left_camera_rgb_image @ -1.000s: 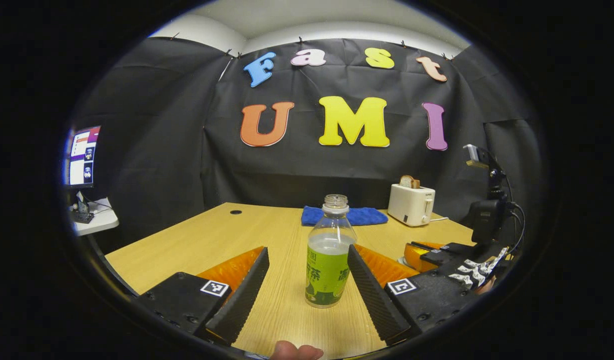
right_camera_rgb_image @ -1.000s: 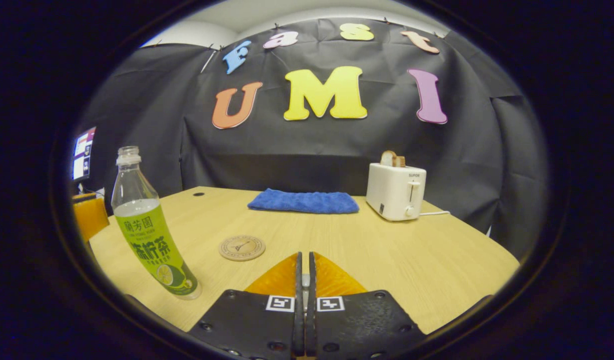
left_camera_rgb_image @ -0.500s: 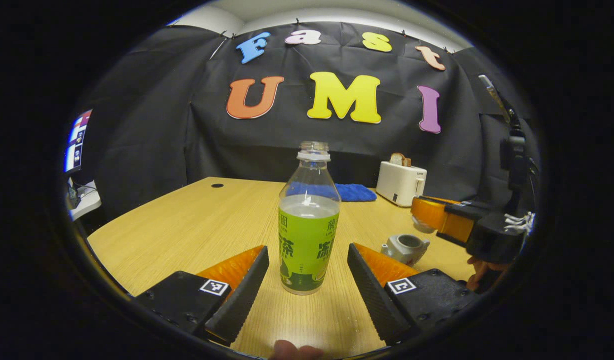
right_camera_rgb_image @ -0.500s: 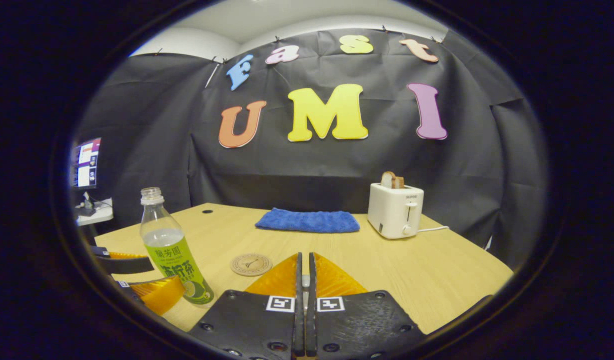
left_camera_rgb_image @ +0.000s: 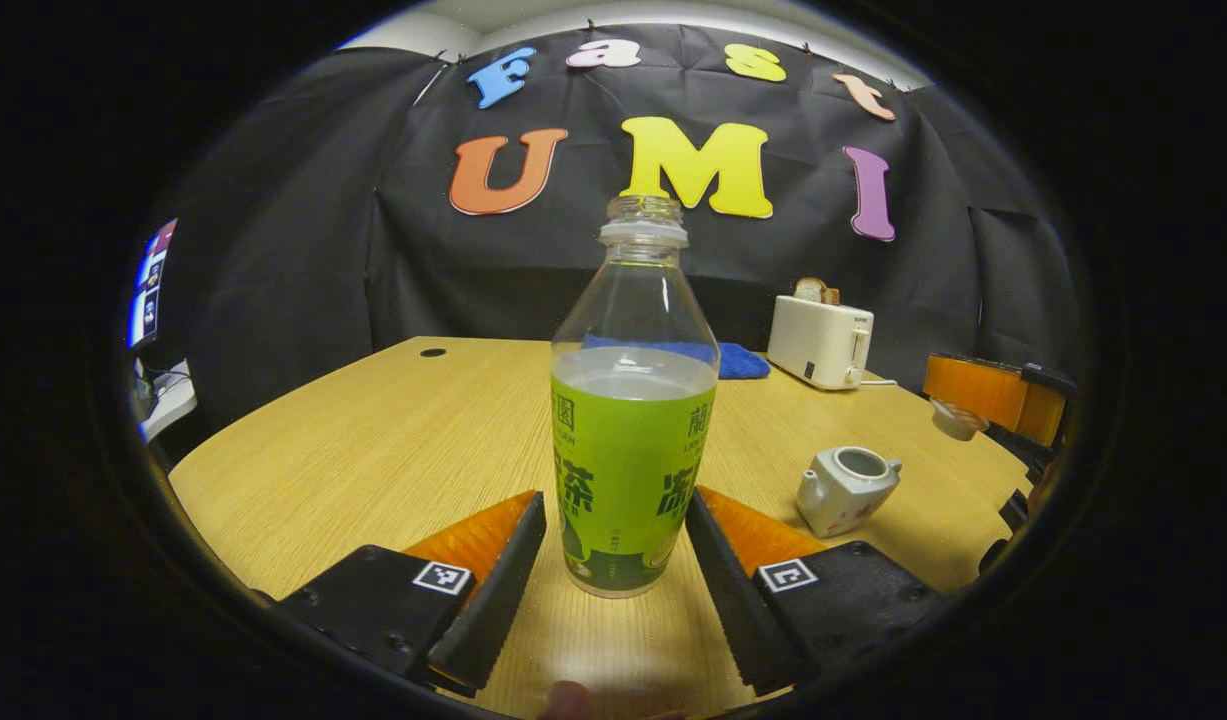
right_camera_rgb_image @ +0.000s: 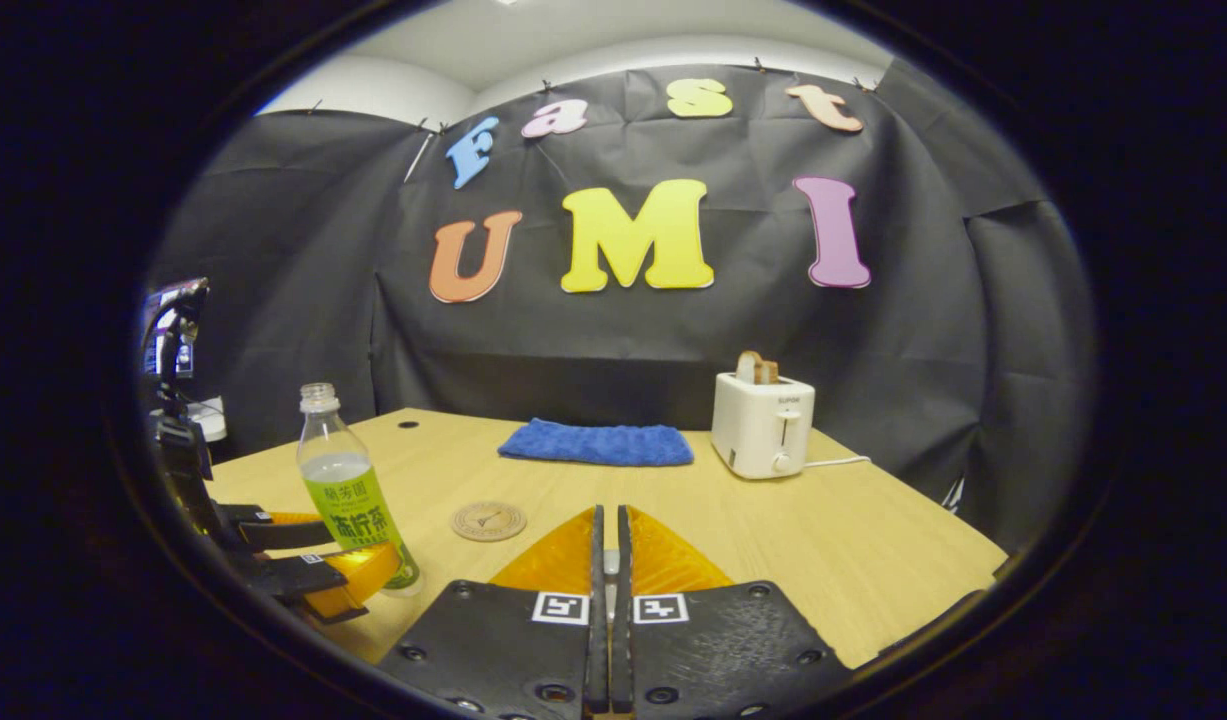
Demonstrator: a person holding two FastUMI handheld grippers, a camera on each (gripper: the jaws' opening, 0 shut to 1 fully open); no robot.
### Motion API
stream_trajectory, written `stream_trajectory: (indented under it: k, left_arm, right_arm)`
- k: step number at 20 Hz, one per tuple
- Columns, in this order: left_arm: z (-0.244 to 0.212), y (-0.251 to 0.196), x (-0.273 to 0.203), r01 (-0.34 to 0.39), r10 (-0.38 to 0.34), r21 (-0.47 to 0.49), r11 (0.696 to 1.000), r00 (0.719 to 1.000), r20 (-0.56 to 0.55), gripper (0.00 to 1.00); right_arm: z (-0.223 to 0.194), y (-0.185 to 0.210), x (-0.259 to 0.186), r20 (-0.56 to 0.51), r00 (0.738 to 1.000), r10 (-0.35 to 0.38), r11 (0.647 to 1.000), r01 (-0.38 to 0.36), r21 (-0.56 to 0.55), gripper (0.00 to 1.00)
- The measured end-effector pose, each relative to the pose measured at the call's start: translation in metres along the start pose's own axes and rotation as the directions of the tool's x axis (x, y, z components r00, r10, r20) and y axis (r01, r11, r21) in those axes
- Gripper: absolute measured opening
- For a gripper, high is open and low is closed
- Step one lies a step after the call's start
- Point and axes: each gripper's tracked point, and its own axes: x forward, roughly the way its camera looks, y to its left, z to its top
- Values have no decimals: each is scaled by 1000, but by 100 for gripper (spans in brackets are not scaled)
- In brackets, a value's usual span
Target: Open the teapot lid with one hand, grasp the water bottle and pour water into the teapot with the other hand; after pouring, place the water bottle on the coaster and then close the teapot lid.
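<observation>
The uncapped water bottle [left_camera_rgb_image: 628, 440] with a green label stands upright on the table, between the fingers of my left gripper [left_camera_rgb_image: 615, 497]. That gripper is open, its fingers close on either side of the label. The small white teapot [left_camera_rgb_image: 843, 488] sits to the right with its top uncovered. My right gripper [left_camera_rgb_image: 978, 398] hovers beyond it, shut on the white teapot lid [left_camera_rgb_image: 956, 420]. In the right gripper view my right gripper [right_camera_rgb_image: 605, 512] has its fingers pressed together. The bottle [right_camera_rgb_image: 351, 490] and the left gripper [right_camera_rgb_image: 323, 565] are at the left, and the round coaster [right_camera_rgb_image: 488, 520] lies ahead.
A white toaster [right_camera_rgb_image: 763, 425] with bread in it and a folded blue cloth [right_camera_rgb_image: 595, 442] stand at the back of the wooden table [right_camera_rgb_image: 853, 540]. A monitor [left_camera_rgb_image: 148, 300] sits on a side shelf to the left.
My left gripper has moved forward until its fingers flank the bottle. My right gripper has carried the lid rightward away from the teapot, leaving it uncovered.
</observation>
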Motion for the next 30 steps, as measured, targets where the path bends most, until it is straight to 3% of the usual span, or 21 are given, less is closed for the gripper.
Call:
stream_trajectory:
  k: [3,7,10,12,16,20,22,24,30]
  left_arm:
    - [0,5,0,3,-2,44,999,1000,-19,79]
    - [11,19,-4,-26,34,161,987,998,-48,76]
    - [22,26,-10,-49,68,296,954,996,-54,75]
    - [30,32,-13,-64,96,414,908,994,-58,75]
    - [58,46,-18,-117,167,676,728,986,-9,73]
    - [56,40,-13,-74,186,818,571,982,-41,73]
    - [60,39,-11,-74,203,891,449,979,-22,72]
    - [60,34,-11,-61,211,937,344,977,-14,73]
    - [56,21,-16,-9,237,992,128,971,-22,72]
  right_arm:
    - [2,-3,-5,7,1000,2,1000,-2,1,1]
    - [7,-9,-9,17,1000,8,1000,-8,7,1]
    - [7,-15,-12,15,1000,13,1000,-13,12,1]
    - [8,-20,-13,17,1000,13,1000,-14,14,1]
    - [8,-34,-18,21,1000,10,999,-10,31,1]
    - [5,-47,-22,19,1000,2,999,-3,38,1]
    - [3,-54,-23,16,1000,0,999,0,40,1]
    - [1,-60,-24,16,1000,-4,999,3,41,1]
    - [-6,-79,-27,9,1000,-19,999,18,44,1]
